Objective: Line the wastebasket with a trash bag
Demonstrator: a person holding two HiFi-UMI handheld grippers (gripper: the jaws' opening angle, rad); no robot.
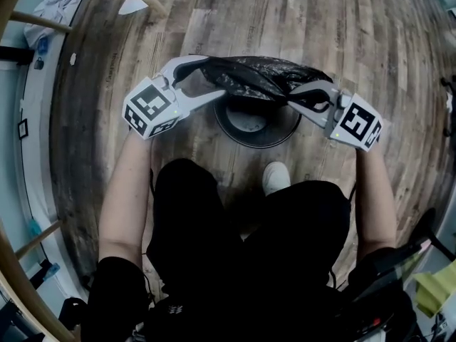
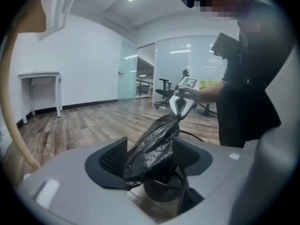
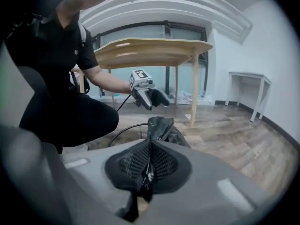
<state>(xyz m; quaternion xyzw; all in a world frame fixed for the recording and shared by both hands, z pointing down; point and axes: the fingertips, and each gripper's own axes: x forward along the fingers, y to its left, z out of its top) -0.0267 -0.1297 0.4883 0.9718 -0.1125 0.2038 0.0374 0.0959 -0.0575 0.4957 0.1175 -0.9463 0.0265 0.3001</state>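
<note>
A round black wastebasket point(image 1: 256, 123) stands on the wood floor in front of the crouching person. Above it, a crumpled black trash bag point(image 1: 260, 77) stretches between the two grippers. My right gripper point(image 1: 296, 98) is shut on the bag's right end, and in the right gripper view a thin fold of bag point(image 3: 149, 165) is pinched between its pads. My left gripper point(image 1: 214, 77) is open, its jaws wide apart around the bag's left end. In the left gripper view the bag point(image 2: 152, 149) hangs between the spread pads over the wastebasket point(image 2: 161, 191), without being pressed.
The person's knees and a white shoe point(image 1: 276, 177) are close behind the wastebasket. A wooden table point(image 3: 154, 48) stands beyond it, with a scrap of white paper point(image 1: 132, 6) on the floor. A white side table point(image 2: 40, 76) is by the wall and office chairs point(image 2: 164, 86) stand far off.
</note>
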